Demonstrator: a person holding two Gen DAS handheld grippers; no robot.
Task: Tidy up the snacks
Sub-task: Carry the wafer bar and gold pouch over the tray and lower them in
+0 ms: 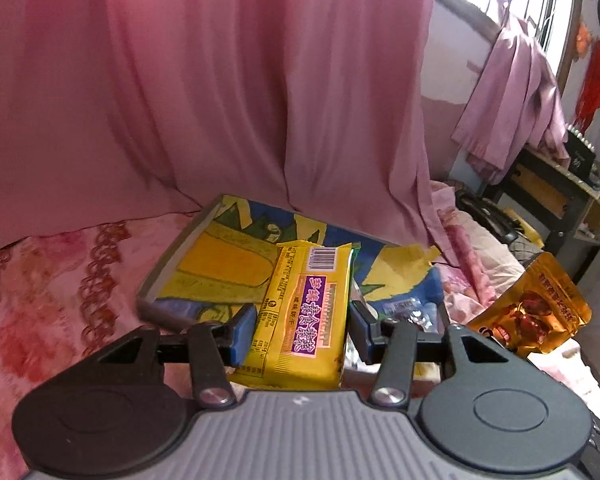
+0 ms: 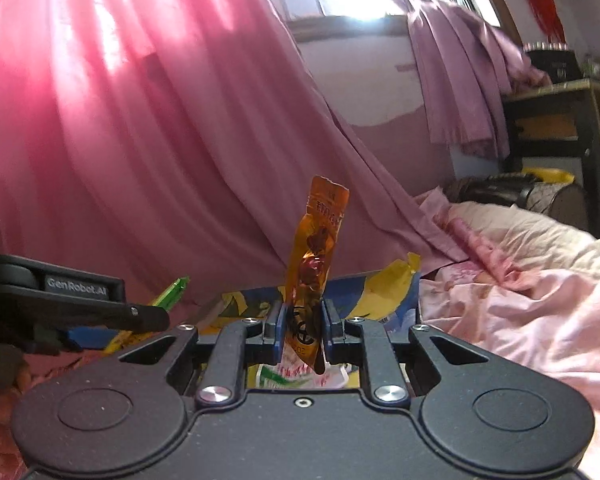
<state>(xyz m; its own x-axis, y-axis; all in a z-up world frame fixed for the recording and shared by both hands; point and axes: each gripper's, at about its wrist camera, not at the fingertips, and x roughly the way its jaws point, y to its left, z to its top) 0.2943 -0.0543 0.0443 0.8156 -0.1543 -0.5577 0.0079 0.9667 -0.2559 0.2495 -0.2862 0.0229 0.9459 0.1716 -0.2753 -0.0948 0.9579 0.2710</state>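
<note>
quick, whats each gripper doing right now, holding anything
left gripper: closed on the yellow snack packet.
right gripper: closed on the orange snack pouch, which stands upright between the fingers.

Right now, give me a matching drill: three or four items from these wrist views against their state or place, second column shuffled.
Items
1. yellow biscuit pack
2. orange snack pouch
3. cartoon-print box
4. pink curtain

States
A. hangs behind the bed
B. lies on the bedding, under both packs
C. clamped upright in the right gripper
D. held between the left gripper's blue pads

Pairs: 1-D, 2-C, 3-B, 4-A
</note>
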